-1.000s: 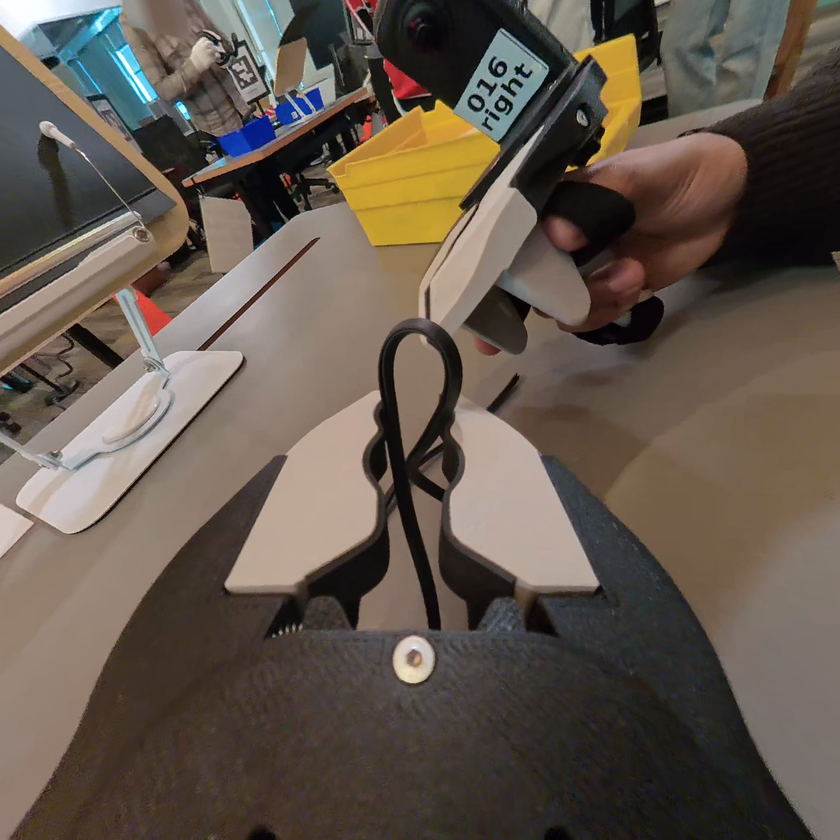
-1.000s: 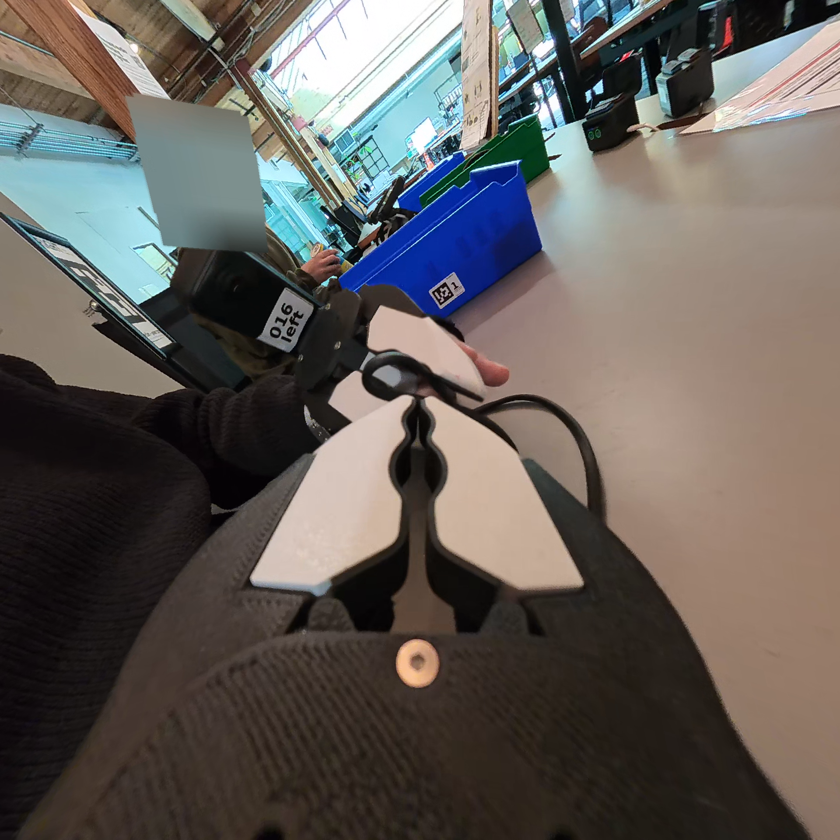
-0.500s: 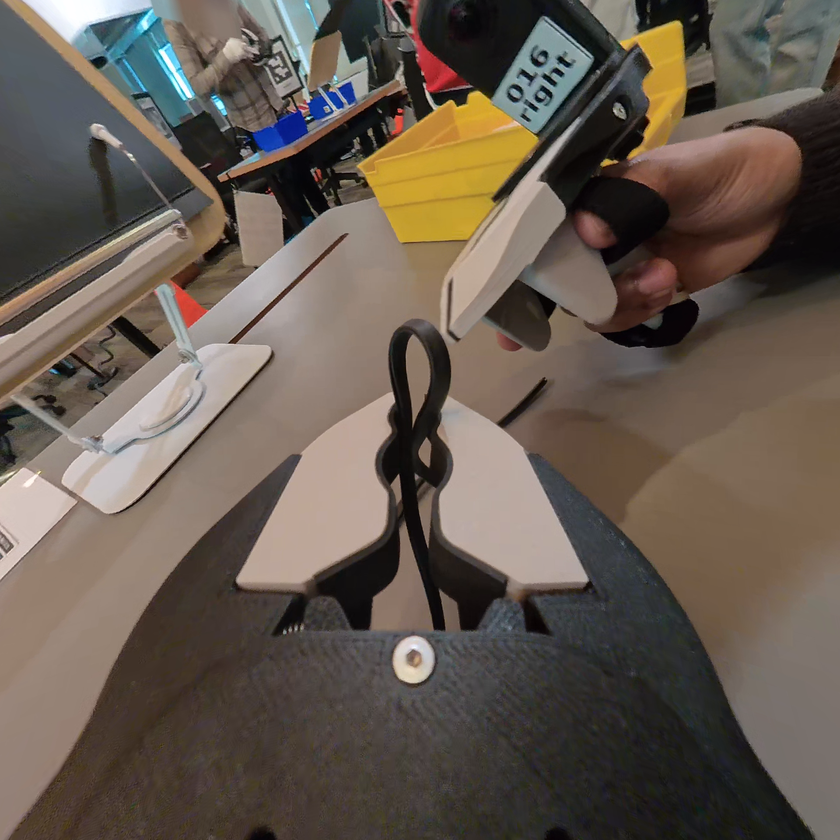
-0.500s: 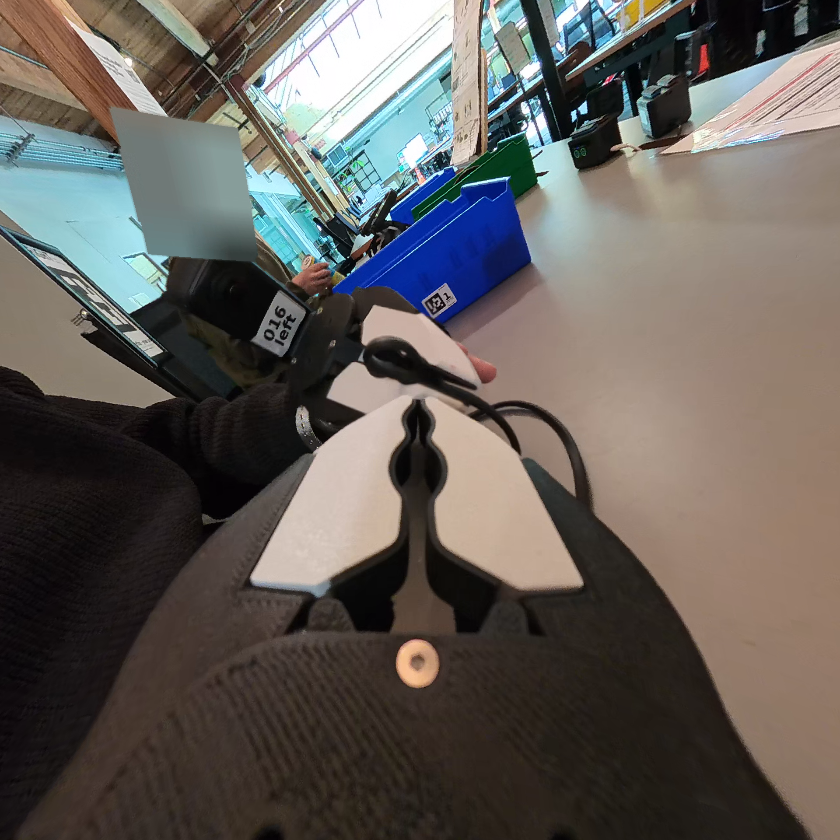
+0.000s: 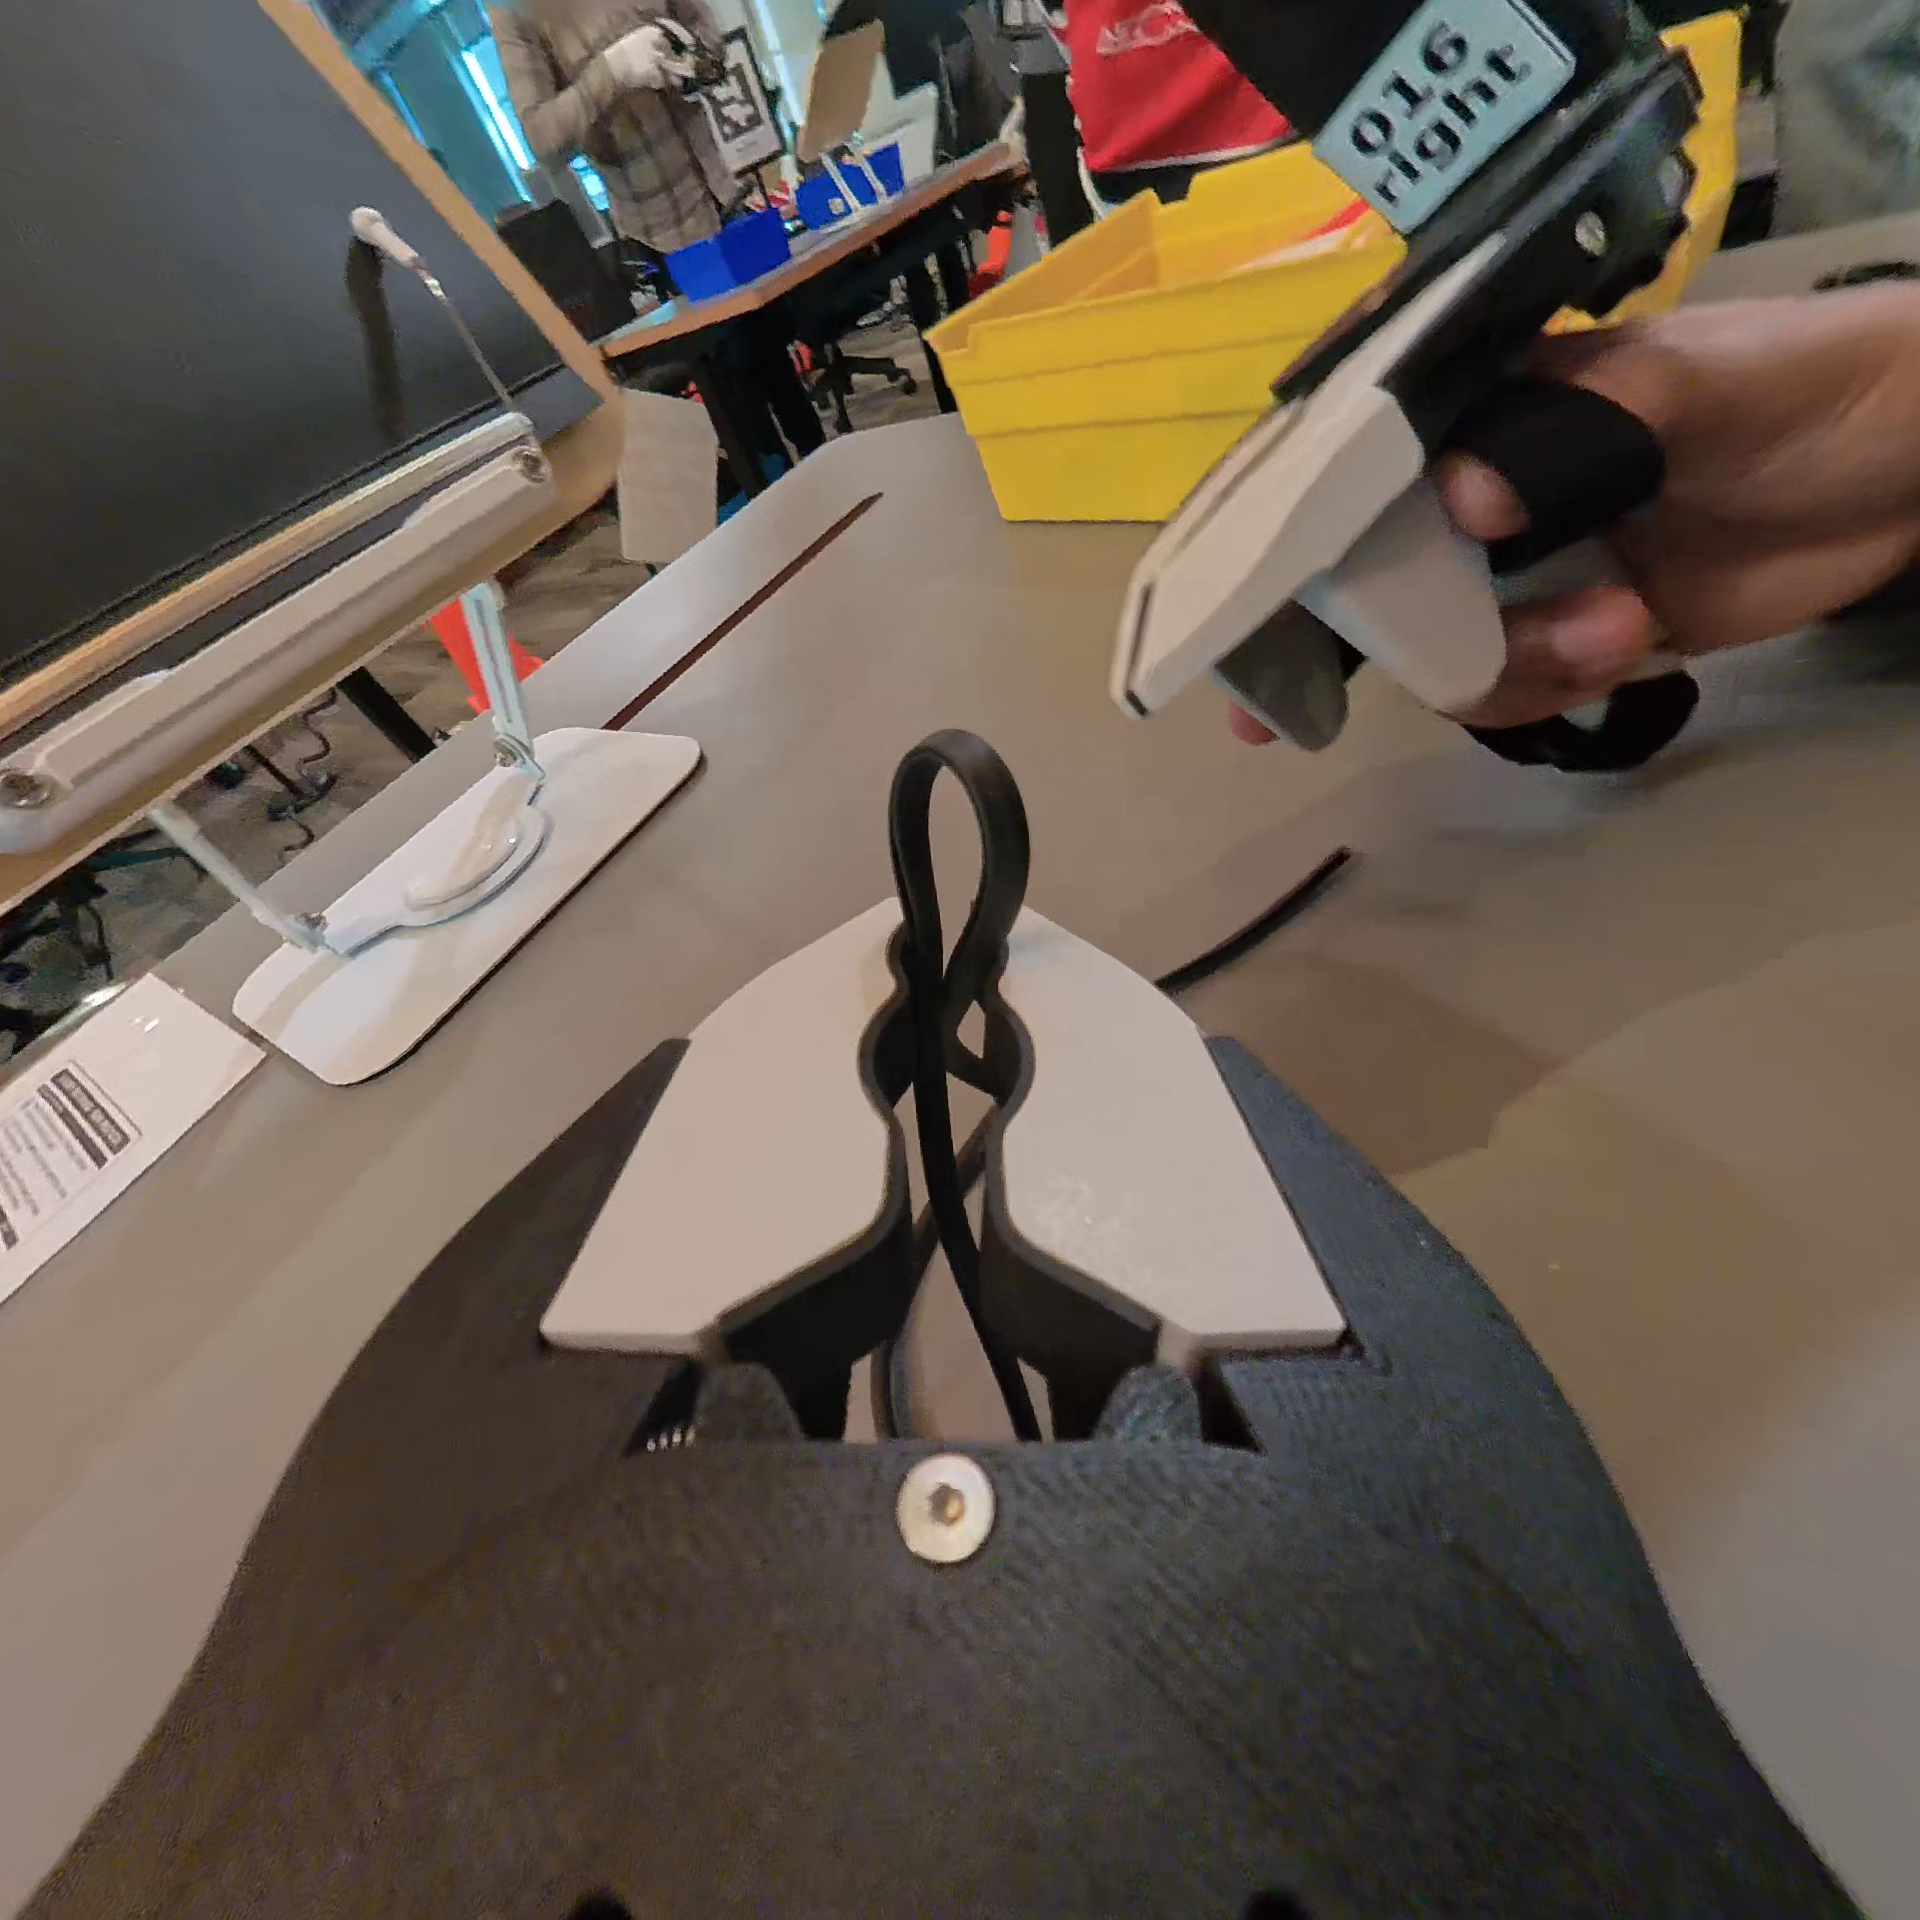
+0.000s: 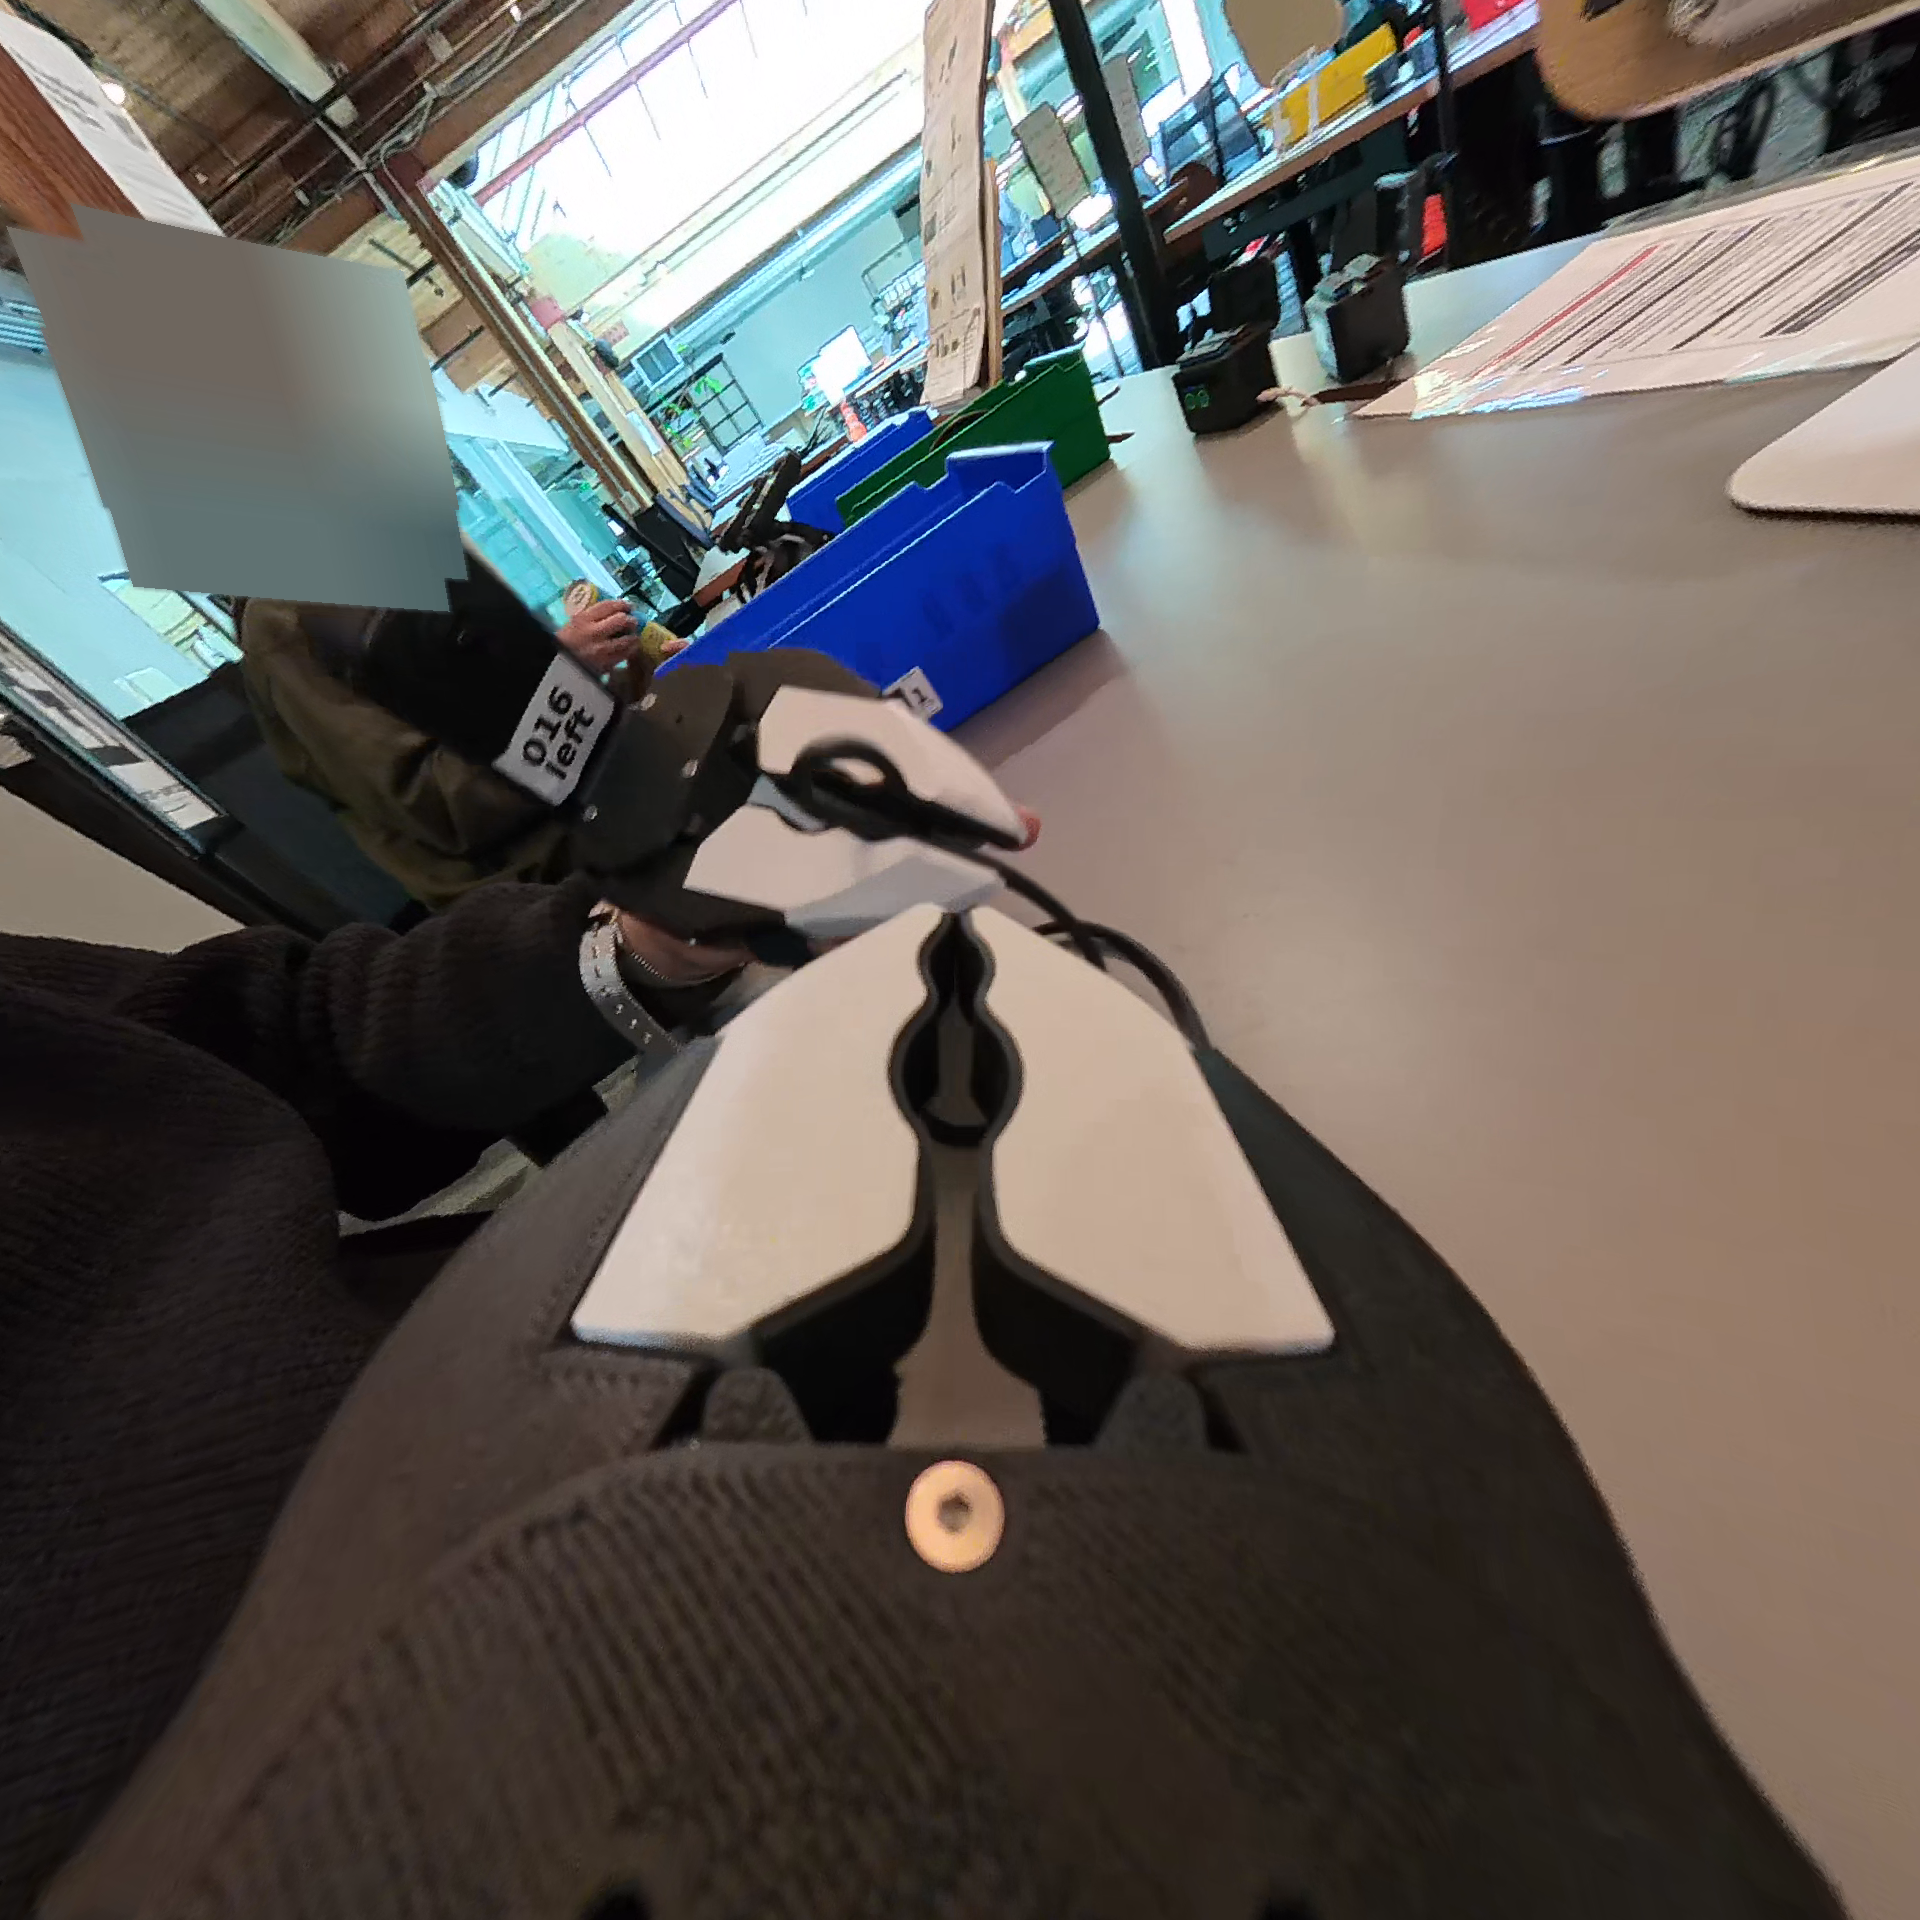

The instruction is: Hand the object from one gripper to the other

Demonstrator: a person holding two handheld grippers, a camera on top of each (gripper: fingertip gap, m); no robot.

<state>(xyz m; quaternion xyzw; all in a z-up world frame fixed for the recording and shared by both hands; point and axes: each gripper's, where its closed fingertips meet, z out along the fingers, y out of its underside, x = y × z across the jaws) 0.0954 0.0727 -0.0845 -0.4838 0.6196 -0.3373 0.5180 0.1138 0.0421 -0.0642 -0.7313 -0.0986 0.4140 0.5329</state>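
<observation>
Handover is not yet made, by my reading: the black cable (image 5: pixel 940 935) is clamped only in the left gripper (image 5: pixel 951 935), whose white fingers (image 5: pixel 769 1143) are pinched together on it, while the right gripper (image 5: pixel 1132 665) hangs just beyond and to one side with its jaws pressed together on nothing. In the right wrist view that gripper (image 6: pixel 954 920) shows both fingers meeting at the tips, with the cable (image 6: pixel 1122 951) passing just past them, seemingly without touching. What remains, as I judge it, is for the right gripper to open, come onto the loop and close, and for the left to let go. The cable is thin, black and flexible; a narrow upright loop stands above the left fingertips, one strand runs back between the fingers, and a tail trails down onto the grey table (image 5: pixel 1558 1091).
</observation>
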